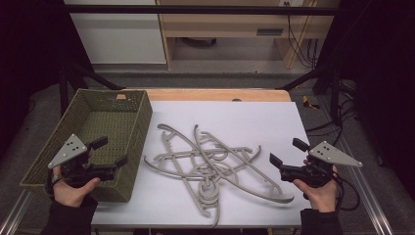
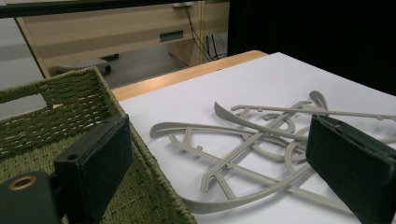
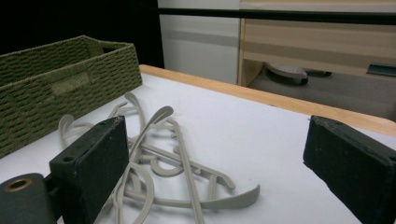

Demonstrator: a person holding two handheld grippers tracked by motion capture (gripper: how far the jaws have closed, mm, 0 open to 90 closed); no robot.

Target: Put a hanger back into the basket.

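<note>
White table (image 1: 254, 117), green woven basket (image 1: 105, 122) at its left. Grey hangers (image 1: 210, 164) tangled mid-table, just right of the basket. Left gripper (image 1: 111, 152) over the basket's near corner, right gripper (image 1: 285, 152) beside the heap's right end; both gaping wide, holding nothing.

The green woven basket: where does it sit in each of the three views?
High view: basket at left, on the table's left edge, beside the pile of grey hangers.
Left gripper view: lower left, behind the near finger.
Right gripper view: upper left, beyond the hangers.
Shared landmark: the hanger pile on the white sheet.
</note>
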